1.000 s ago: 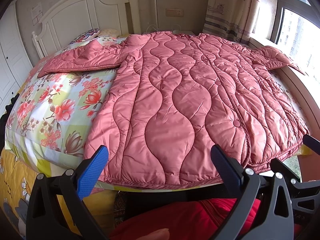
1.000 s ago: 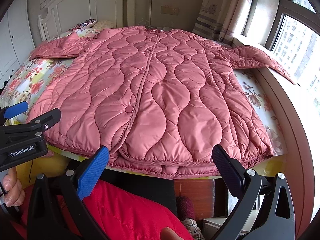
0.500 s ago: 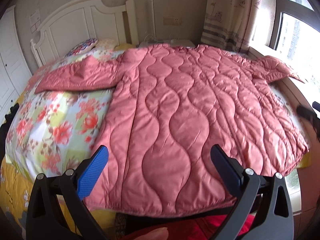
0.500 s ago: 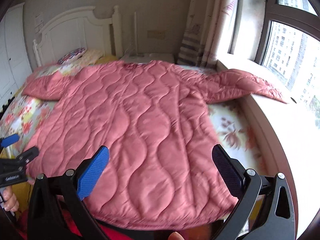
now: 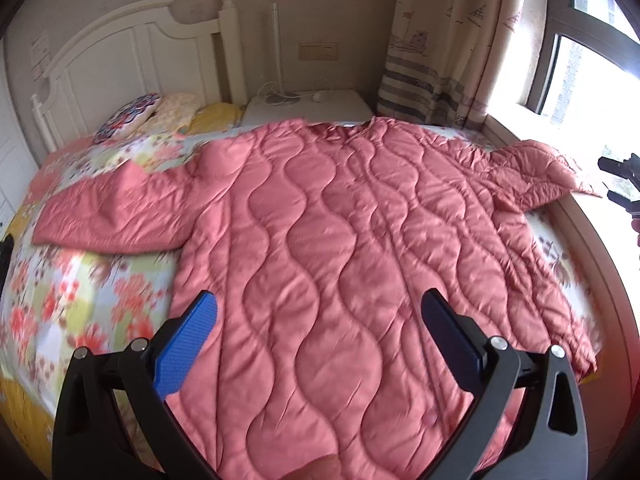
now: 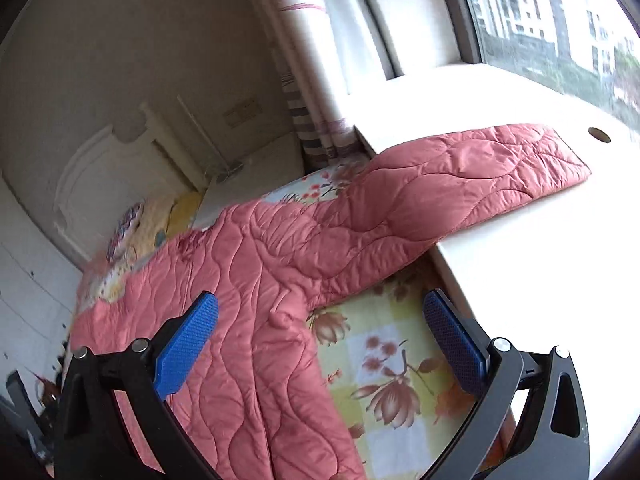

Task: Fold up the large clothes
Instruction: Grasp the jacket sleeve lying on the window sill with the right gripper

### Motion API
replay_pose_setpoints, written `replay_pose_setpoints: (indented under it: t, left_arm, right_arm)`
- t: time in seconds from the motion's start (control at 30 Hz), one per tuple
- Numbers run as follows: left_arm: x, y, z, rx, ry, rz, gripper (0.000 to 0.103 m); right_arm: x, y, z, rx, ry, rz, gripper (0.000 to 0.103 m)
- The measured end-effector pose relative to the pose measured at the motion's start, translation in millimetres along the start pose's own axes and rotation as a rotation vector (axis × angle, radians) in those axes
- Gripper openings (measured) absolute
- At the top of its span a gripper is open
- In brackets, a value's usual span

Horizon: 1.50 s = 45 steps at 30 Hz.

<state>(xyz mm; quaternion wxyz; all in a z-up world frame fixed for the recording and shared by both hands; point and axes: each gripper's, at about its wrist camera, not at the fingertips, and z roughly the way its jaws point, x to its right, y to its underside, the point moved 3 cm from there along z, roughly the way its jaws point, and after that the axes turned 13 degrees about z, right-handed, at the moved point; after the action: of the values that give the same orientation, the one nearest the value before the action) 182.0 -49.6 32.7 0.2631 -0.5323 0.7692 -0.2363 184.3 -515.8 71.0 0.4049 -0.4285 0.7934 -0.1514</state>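
A large pink quilted coat lies spread flat on the floral bed, collar toward the headboard, both sleeves stretched out sideways. My left gripper hovers open over the coat's lower half, nothing between its blue pads. In the right wrist view the coat fills the lower left, and its right sleeve lies across the white window sill. My right gripper is open above the coat's side, below that sleeve. The right gripper also shows as dark parts at the far right edge of the left wrist view.
A white headboard and pillows stand at the bed's far end, a white nightstand with a lamp pole beside them. A patterned curtain and a window line the right side. Floral bedding lies bare beside the coat.
Both grippers have risen and moved forward over the bed. The right one has swung right and tilted toward the sleeve on the sill. The coat has not moved.
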Motion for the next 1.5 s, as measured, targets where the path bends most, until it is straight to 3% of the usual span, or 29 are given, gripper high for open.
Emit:
replay_pose_setpoints:
  t: [0.13, 0.27, 0.63, 0.9, 1.0, 1.07, 1.23, 1.43, 1.5]
  left_arm:
    - [2.5, -29.1, 15.1, 0.013, -0.023, 0.021, 0.101]
    - [6.6, -46.6, 29.7, 0.014, -0.01, 0.043, 0.101]
    - [8.2, -43.2, 53.9, 0.0, 0.003, 0.024, 0.101]
    - [5.9, -38.9, 62.0, -0.006, 0.004, -0.012, 0.101]
    - [5.7, -35.3, 74.3, -0.052, 0.024, -0.019, 0.101]
    - [6.9, -33.5, 78.0, -0.057, 0.019, -0.012, 0.101]
    - [6.1, -30.7, 88.4, -0.014, 0.026, -0.024, 0.101]
    - [4.7, -24.7, 106.5, -0.036, 0.052, -0.048, 0.101]
    - [5.5, -25.9, 105.4, -0.028, 0.049, -0.033, 0.101]
  right_arm:
    - [38.5, -44.6, 6.6, 0.007, -0.041, 0.14, 0.097]
    - [71.1, -72.1, 16.1, 0.018, 0.014, 0.205, 0.095]
    - [155.3, -95.1, 44.9, 0.033, 0.078, 0.431, 0.088]
    - [177.1, -124.2, 56.8, 0.097, -0.034, 0.557, 0.084]
    - [179.7, -134.4, 60.2, 0.107, -0.03, 0.565, 0.073]
    - [182.5, -138.8, 64.2, 0.107, -0.032, 0.559, 0.057]
    - [194.1, -145.0, 67.4, 0.128, -0.028, 0.612, 0.051]
    - [207.5, -160.6, 73.7, 0.183, -0.044, 0.71, 0.05]
    - [209.3, -160.3, 77.4, 0.186, -0.045, 0.711, 0.035]
